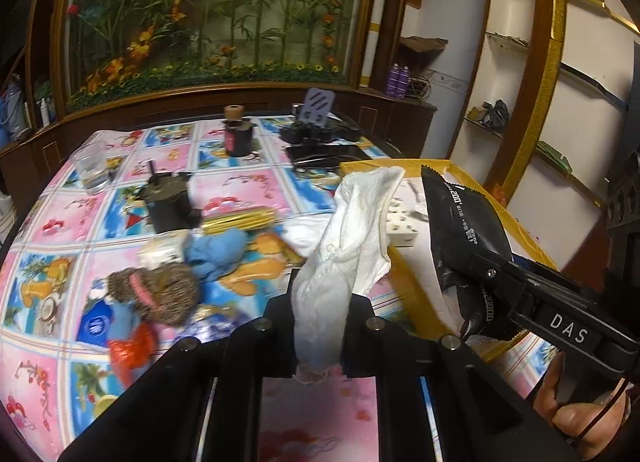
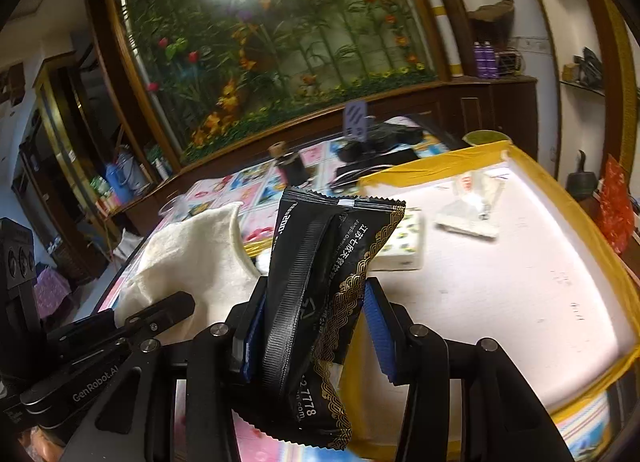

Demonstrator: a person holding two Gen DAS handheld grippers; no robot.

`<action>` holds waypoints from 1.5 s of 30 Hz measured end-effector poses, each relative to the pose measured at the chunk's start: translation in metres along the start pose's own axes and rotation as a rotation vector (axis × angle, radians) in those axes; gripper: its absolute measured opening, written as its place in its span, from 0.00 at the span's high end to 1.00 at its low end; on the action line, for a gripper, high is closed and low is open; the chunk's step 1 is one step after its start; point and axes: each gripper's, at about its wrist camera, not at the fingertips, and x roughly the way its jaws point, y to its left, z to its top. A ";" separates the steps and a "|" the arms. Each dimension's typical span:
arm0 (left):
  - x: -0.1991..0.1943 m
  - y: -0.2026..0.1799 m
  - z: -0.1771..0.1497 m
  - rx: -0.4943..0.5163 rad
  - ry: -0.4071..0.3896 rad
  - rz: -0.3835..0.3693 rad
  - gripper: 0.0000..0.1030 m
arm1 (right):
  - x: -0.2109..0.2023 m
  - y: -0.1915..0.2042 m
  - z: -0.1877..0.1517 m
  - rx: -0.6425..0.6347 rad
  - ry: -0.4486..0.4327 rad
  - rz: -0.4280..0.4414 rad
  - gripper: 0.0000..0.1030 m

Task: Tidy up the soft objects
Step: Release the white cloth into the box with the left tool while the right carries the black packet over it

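My left gripper (image 1: 320, 302) is shut on a white cloth (image 1: 352, 234), held upright above the table near the tray's left edge. My right gripper (image 2: 312, 318) is shut on a black foil packet (image 2: 320, 282) with gold trim, held over the front left corner of the white tray with yellow tape rim (image 2: 560, 202). The packet (image 1: 460, 222) and the right gripper (image 1: 476, 274) also show in the left wrist view, and the cloth (image 2: 192, 258) in the right wrist view. In the tray lie a small patterned tissue pack (image 2: 404, 246) and a clear plastic bag (image 2: 472, 206).
On the flowered tablecloth (image 1: 240, 186) lie a brown plush toy (image 1: 160, 294), a blue cloth (image 1: 216, 250), a white packet (image 1: 164, 250), a blue pack (image 1: 96, 326) and an orange bag (image 1: 128, 350). Dark jars (image 1: 168, 202), a glass (image 1: 92, 170) and black devices (image 1: 320, 134) stand farther back.
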 end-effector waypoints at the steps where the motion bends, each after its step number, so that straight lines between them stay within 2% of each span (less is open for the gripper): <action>1: 0.004 -0.007 0.002 0.004 0.006 -0.011 0.87 | -0.004 -0.009 0.001 0.015 -0.005 -0.011 0.52; 7: 0.041 -0.056 0.011 0.009 0.082 -0.113 0.87 | -0.027 -0.065 0.006 0.099 -0.030 -0.100 0.52; 11: 0.071 -0.084 0.013 -0.002 0.141 -0.150 0.87 | -0.032 -0.095 0.005 0.124 -0.014 -0.167 0.52; 16: 0.103 -0.103 0.018 -0.028 0.206 -0.151 0.87 | -0.028 -0.118 0.017 0.105 0.059 -0.222 0.52; 20: 0.119 -0.107 0.028 -0.049 0.250 -0.145 0.87 | -0.013 -0.136 0.042 0.120 0.191 -0.156 0.52; 22: 0.125 -0.109 0.035 -0.055 0.255 -0.131 0.87 | -0.002 -0.140 0.056 0.089 0.235 -0.172 0.52; 28: 0.143 -0.111 0.054 -0.102 0.265 -0.081 0.87 | 0.035 -0.147 0.094 0.004 0.292 -0.253 0.52; 32: 0.156 -0.112 0.053 -0.120 0.296 -0.067 0.87 | 0.069 -0.154 0.104 -0.014 0.336 -0.294 0.52; 34: 0.160 -0.113 0.050 -0.113 0.306 -0.071 0.82 | 0.078 -0.160 0.107 -0.002 0.350 -0.292 0.52; 36: 0.160 -0.113 0.048 -0.105 0.301 -0.075 0.67 | 0.085 -0.161 0.108 -0.010 0.366 -0.290 0.51; 37: 0.159 -0.112 0.048 -0.103 0.291 -0.074 0.54 | 0.086 -0.162 0.108 -0.013 0.365 -0.287 0.51; 38: 0.158 -0.111 0.048 -0.104 0.278 -0.075 0.45 | 0.086 -0.162 0.109 -0.010 0.360 -0.278 0.49; 41: 0.151 -0.113 0.049 -0.089 0.258 -0.084 0.43 | 0.081 -0.165 0.111 0.015 0.336 -0.283 0.40; 45: 0.139 -0.112 0.051 -0.082 0.240 -0.097 0.43 | 0.064 -0.161 0.112 0.040 0.288 -0.273 0.40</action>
